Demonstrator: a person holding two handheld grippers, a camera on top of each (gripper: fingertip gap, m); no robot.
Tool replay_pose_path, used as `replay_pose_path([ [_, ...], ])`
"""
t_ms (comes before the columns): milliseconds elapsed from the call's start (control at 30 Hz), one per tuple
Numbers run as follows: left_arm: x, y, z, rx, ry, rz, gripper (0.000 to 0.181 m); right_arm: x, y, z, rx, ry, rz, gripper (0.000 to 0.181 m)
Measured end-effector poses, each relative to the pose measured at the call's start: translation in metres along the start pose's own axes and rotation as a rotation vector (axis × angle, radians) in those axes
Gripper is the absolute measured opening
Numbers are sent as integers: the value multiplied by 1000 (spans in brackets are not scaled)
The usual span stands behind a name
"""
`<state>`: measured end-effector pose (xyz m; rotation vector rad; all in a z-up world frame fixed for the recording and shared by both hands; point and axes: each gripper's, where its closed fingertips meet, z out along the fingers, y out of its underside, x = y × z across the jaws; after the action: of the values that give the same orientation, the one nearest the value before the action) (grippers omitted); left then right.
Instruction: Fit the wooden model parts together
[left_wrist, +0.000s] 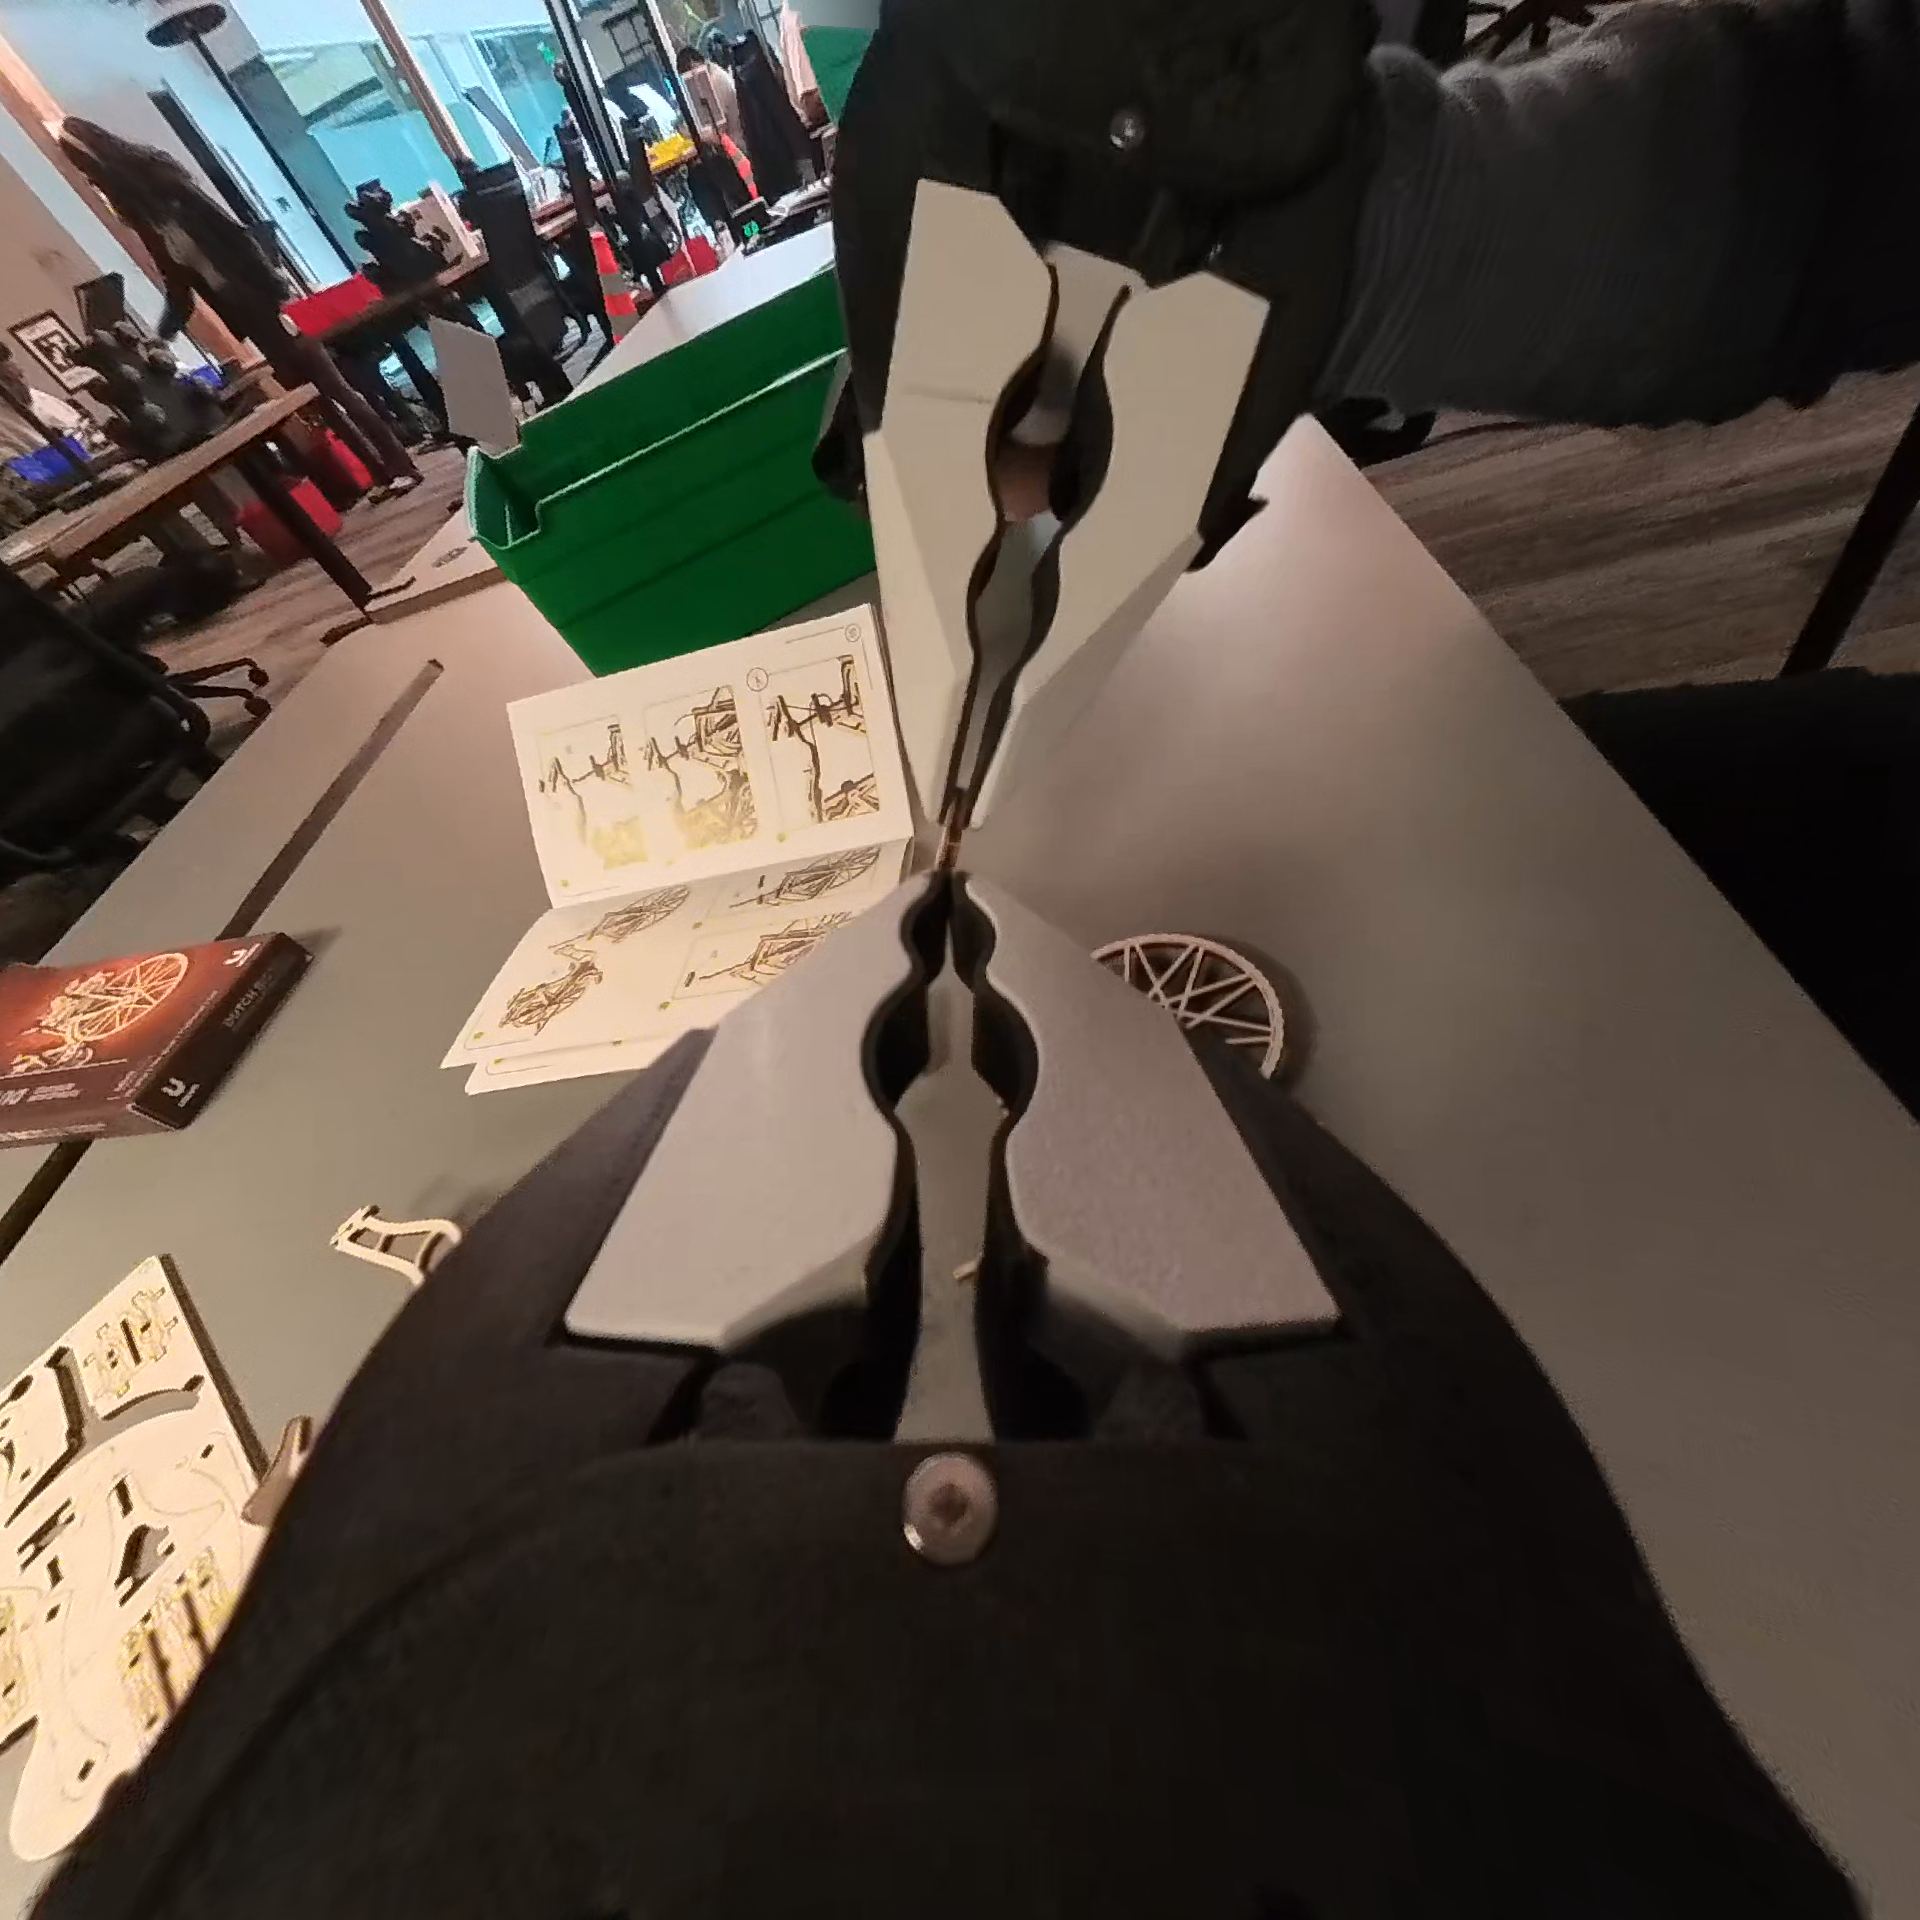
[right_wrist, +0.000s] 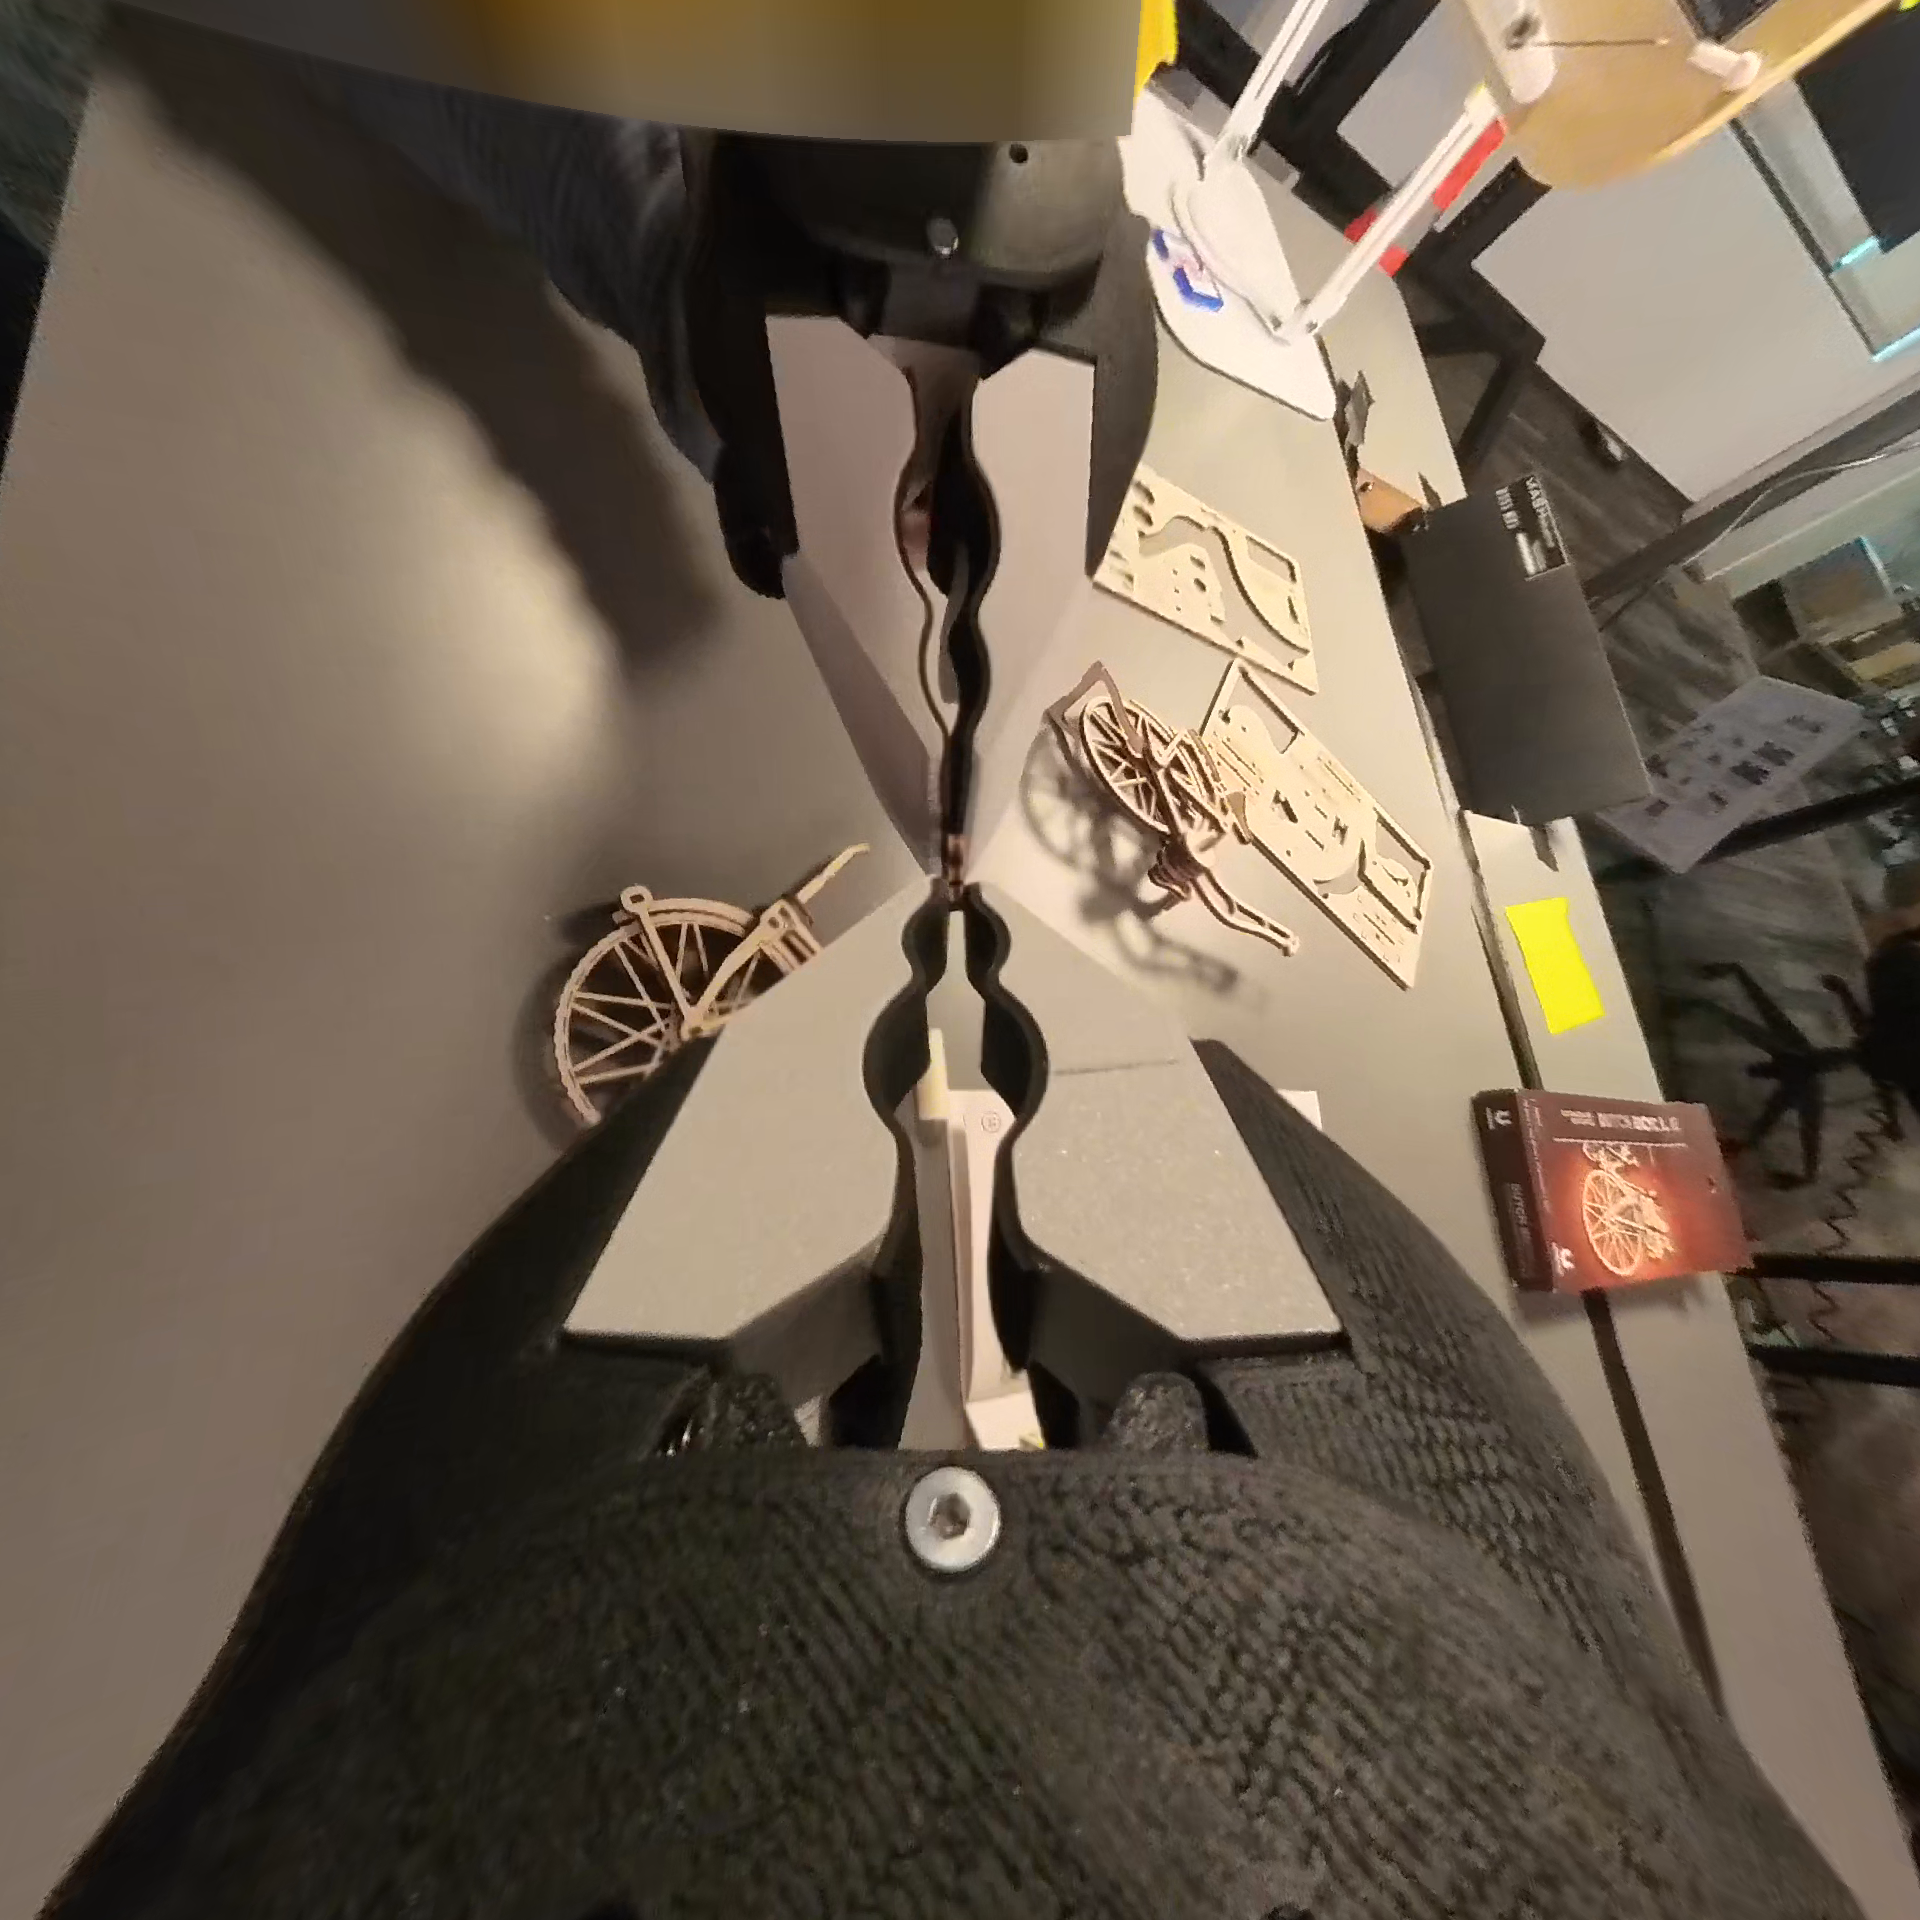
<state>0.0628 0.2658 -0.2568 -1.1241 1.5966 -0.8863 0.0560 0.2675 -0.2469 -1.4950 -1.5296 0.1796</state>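
My left gripper (left_wrist: 945, 885) and right gripper (right_wrist: 952, 896) meet tip to tip above the grey table (left_wrist: 1403, 831). Both are shut, and a tiny brown wooden part (left_wrist: 948, 847) is pinched between the two pairs of tips. It also shows in the right wrist view (right_wrist: 952, 868). I cannot tell whether it is one piece or two joined. The right gripper (left_wrist: 961, 821) comes down from above in the left wrist view. The left gripper (right_wrist: 954, 844) shows opposite in the right wrist view.
A wooden wheel with fender (right_wrist: 665, 987) and a part-built wooden frame (right_wrist: 1164, 800) lie on the table. Cut-out wooden sheets (right_wrist: 1320, 831) are beside them. An open instruction booklet (left_wrist: 707, 831), a green bin (left_wrist: 675, 520) and a brown box (left_wrist: 135, 1029) lie beyond. My two grippers' fingertips are within a few centimetres of each other. The wooden wheel with fender (right_wrist: 665, 987) is about equally far from each gripper, around 9 centimetres.
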Motion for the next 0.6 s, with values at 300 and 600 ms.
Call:
replay_pose_path([
  [300,-1,3,2,10,5,-41,17,1,14,5,-126,56,-143,0],
  [600,-2,7,3,-52,-37,61,1,-1,13,7,-125,46,-116,0],
])
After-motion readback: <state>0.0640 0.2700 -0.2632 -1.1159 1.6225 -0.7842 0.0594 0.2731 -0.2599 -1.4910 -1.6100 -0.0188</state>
